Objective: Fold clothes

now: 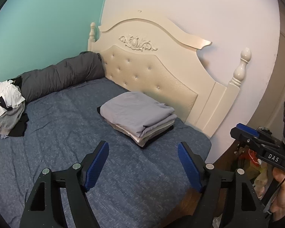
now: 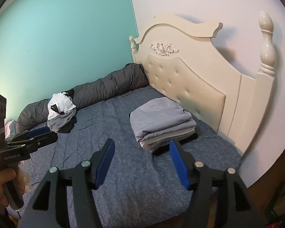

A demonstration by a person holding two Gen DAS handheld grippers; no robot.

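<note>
Left wrist, folded stack [image 1: 136, 112], open claw [image 1: 142, 148]

Folded stack [image 1: 137, 112]; unfolded heap [image 1: 8, 104]

A home bedroom: bed [image 1: 66, 152] with tufted headboard [image 1: 142, 70], rolled duvet [image 1: 62, 76].

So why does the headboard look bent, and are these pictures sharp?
Left wrist view: the fisheye lens bows the headboard, corners go black, and the folded stack is sharp. Right wrist view: same curving, the bedpost casts a soft shadow on the wall, and the clothes pile is clear.
</note>
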